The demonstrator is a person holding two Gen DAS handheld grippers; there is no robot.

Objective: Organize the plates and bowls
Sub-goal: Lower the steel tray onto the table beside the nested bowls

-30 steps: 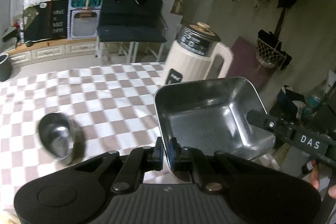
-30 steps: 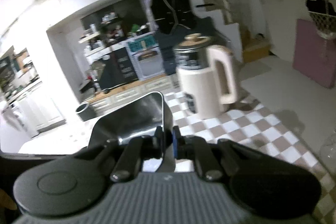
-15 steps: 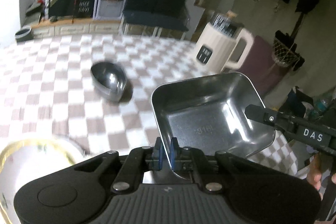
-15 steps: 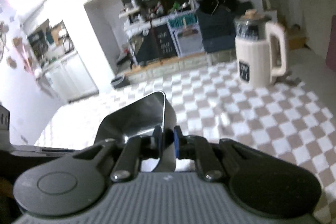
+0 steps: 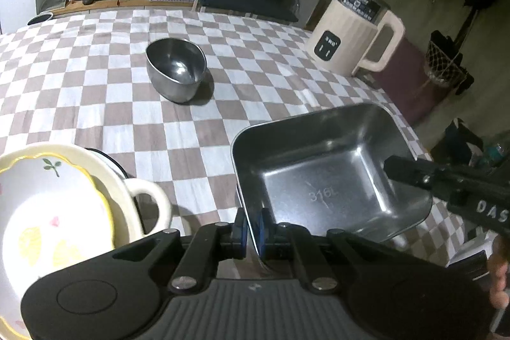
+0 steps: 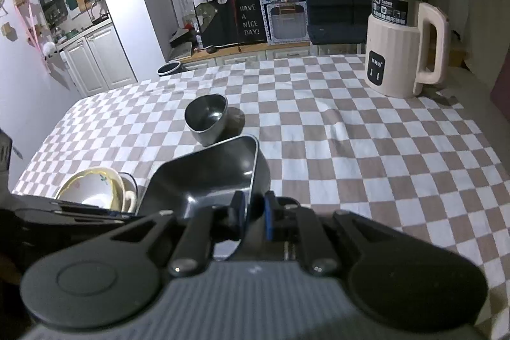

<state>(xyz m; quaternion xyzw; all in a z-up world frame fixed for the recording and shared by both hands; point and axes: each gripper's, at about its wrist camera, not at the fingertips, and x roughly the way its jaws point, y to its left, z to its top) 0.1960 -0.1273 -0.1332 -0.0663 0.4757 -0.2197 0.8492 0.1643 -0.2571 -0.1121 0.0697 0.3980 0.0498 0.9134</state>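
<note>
Both grippers are carrying the square steel tray (image 5: 331, 168) lower over the checkered tablecloth (image 5: 111, 104), beside the stacked ceramic bowls (image 5: 57, 206). Left gripper (image 5: 251, 228) is pinching its near rim; right gripper (image 6: 255, 212) is pinching the opposite rim. Behind is sitting a round steel bowl (image 5: 177, 72).

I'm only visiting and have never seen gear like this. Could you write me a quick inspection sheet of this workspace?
Surface: table under a brown-and-white checked cloth.
Job's things: square steel tray, held off the cloth; oval steel bowl standing alone; flowered ceramic bowl stacked in a handled cream dish.
Clutter: cream electric kettle at the far corner.
Grippers: left gripper and right gripper, fingers clamped on opposite rims of the tray.
Cables: nothing seen.
Surroundings: shelves, cabinets, a "Have a nice day!" sign.
</note>
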